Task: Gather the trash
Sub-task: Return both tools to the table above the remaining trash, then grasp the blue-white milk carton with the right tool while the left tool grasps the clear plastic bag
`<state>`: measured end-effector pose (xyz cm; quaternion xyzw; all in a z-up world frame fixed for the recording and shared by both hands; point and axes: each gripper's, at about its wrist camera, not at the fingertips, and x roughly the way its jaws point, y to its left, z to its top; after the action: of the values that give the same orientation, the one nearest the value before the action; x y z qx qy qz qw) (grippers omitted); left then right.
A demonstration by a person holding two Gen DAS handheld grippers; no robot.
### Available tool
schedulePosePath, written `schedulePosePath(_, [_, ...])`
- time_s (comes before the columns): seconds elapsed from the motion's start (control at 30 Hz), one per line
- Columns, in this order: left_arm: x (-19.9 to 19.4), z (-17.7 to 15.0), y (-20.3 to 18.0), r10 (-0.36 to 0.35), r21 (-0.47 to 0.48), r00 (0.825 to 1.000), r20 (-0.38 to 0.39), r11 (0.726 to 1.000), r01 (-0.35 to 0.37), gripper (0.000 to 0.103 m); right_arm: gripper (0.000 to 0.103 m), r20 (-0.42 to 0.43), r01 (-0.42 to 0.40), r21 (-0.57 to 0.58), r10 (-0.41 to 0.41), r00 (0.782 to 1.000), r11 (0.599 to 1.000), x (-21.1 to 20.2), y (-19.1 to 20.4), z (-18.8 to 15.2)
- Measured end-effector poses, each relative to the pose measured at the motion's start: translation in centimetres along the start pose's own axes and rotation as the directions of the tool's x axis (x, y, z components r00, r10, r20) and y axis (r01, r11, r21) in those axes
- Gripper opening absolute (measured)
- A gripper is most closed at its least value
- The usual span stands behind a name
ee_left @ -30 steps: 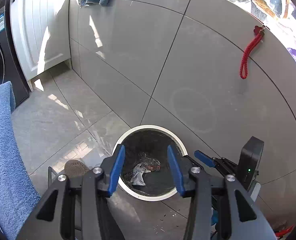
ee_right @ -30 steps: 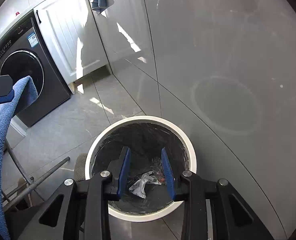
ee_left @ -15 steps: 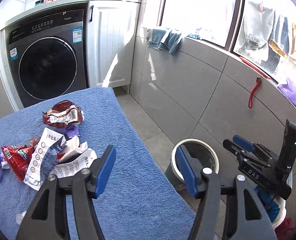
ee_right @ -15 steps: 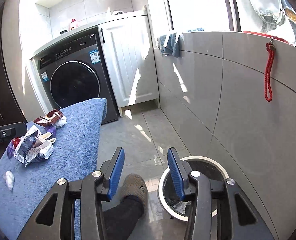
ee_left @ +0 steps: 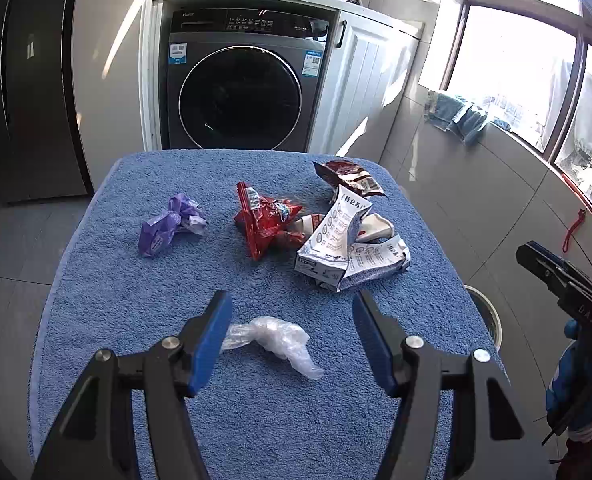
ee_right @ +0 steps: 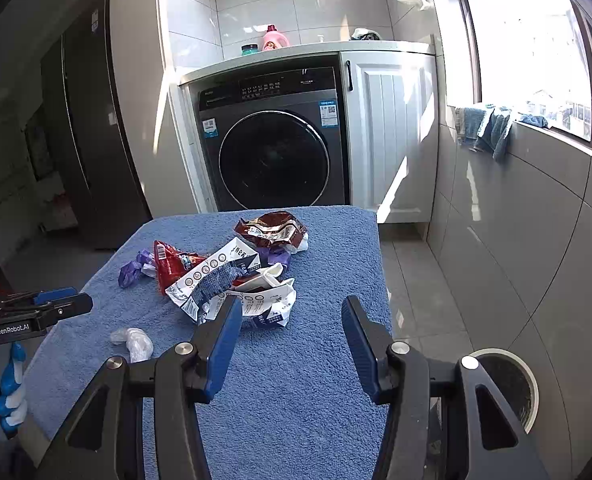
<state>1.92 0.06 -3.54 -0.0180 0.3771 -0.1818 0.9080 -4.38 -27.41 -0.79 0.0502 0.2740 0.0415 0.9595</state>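
We hold both tools above a desk [ee_left: 108, 300] covered with a blue towel. Our left tool [ee_left: 292, 322] is spread wide and holds nothing; a crumpled clear plastic scrap [ee_left: 274, 338] lies on the towel between its blue fingers, close to the left one, though we cannot tell whether they touch. Farther back lie a purple wrapper [ee_left: 172, 228], a red snack bag [ee_left: 266, 224], a crushed white carton [ee_left: 348, 248] just beside the red bag, and a brown wrapper [ee_left: 348, 178] near the far right corner. The purple wrapper sits apart from the rest, to the left.

Our right tool [ee_right: 292, 330] is also wide open and empty, over the right side of the desk, with the white carton just ahead of its left finger. On the floor to the right of the desk, against the tiled wall, stands a round bin [ee_right: 530, 380] with a white rim. A washing machine [ee_right: 272, 136] stands behind the desk.
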Motion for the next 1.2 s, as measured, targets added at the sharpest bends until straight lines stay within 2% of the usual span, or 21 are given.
schedulePosePath(0.2, [1.1,-0.6,1.1,0.036,-0.02,0.999,-0.017,0.999,-0.037,0.061,0.049,-0.057,-0.038,-0.035,0.036,0.998,0.999,3.3,1.7,0.4])
schedulePosePath(0.33, [3.3,-1.2,0.8,0.008,-0.037,0.996,-0.084,0.999,-0.011,0.061,0.051,-0.091,-0.062,-0.026,0.06,0.994,0.998,5.2,2.2,0.4])
schedulePosePath(0.57, [7.9,-2.9,0.2,-0.039,-0.066,0.974,-0.222,0.998,0.024,0.061,0.053,-0.17,-0.129,-0.005,0.126,0.977,0.992,9.3,3.5,0.1])
schedulePosePath(0.77, [10.2,-3.1,0.2,-0.023,-0.04,0.964,-0.264,0.999,0.013,0.059,0.055,-0.226,-0.175,0.012,0.173,0.959,0.984,12.6,4.6,0.2])
schedulePosePath(1.0, [11.6,-2.6,0.7,0.014,-0.005,0.965,-0.262,1.0,-0.016,0.033,0.06,-0.289,-0.226,0.097,0.245,0.925,0.969,16.3,5.0,0.2])
schedulePosePath(1.2, [11.7,-2.3,1.3,0.013,0.01,0.969,-0.247,1.0,-0.011,0.029,0.061,-0.315,-0.252,0.199,0.305,0.899,0.947,18.7,5.2,0.5])
